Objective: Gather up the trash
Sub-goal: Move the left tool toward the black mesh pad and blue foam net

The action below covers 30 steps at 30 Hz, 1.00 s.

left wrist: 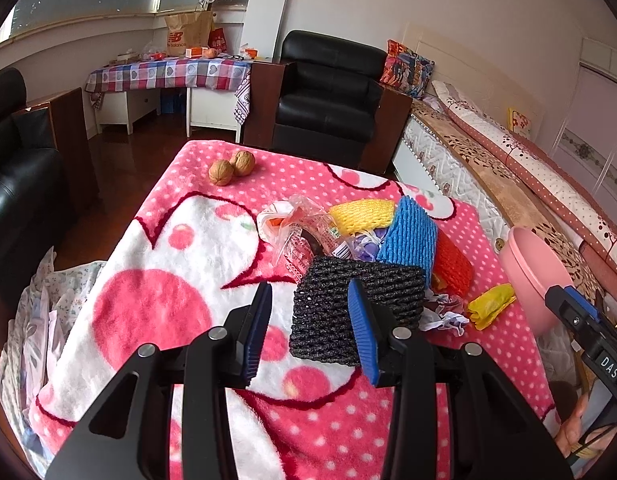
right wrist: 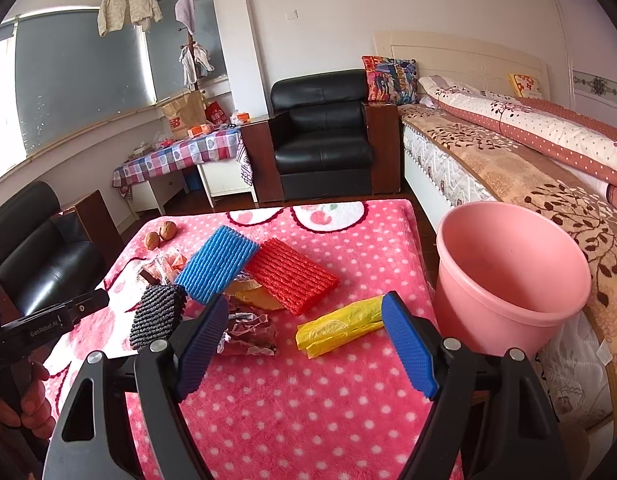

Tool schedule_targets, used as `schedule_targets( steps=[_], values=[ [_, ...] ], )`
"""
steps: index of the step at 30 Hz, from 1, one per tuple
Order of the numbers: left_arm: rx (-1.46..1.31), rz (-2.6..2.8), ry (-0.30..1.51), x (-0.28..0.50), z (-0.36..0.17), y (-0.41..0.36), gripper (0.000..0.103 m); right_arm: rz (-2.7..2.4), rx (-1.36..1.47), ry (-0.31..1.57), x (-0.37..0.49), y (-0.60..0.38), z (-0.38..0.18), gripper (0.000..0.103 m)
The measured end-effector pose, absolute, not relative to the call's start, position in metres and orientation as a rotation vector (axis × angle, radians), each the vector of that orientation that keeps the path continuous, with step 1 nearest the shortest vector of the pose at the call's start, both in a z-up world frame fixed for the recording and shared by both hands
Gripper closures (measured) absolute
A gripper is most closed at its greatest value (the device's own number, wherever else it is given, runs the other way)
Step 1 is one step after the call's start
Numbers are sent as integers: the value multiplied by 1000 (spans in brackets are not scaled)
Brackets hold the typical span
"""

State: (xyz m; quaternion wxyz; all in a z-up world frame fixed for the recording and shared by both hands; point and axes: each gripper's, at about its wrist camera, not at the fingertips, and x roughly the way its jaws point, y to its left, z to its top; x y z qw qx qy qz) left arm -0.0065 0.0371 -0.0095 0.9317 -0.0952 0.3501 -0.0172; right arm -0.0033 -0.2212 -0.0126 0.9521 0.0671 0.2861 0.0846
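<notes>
- While both tools hang spread and empty, left gripper (left wrist: 310, 332) sits just left of black foam net (left wrist: 348, 312)
- right gripper (right wrist: 308, 344) near yellow wrapper (right wrist: 340, 326)
- pink bucket (right wrist: 508, 276) right of blanket (right wrist: 308, 420)

A black leather armchair (right wrist: 322, 136) stood against the far wall. Left of it was a low table under a checked cloth (right wrist: 180, 156), with a brown paper bag (right wrist: 184, 114) on top. Right of the armchair, a bright patterned cushion (right wrist: 390, 80) sat beside the bed (right wrist: 508, 148) (its floral quilt rolled lengthwise). Nearer than the armchair, two walnuts (left wrist: 231, 168) lay touching on the pink dotted blanket (right wrist: 308, 400).
</notes>
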Motion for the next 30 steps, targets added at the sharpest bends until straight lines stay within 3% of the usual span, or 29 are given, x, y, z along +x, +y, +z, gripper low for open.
schedule_targets(
  steps=[30],
  values=[
    [-210,-23,725,-6,-10,44,63,149,194,619,0,-235,-23,30]
  ],
)
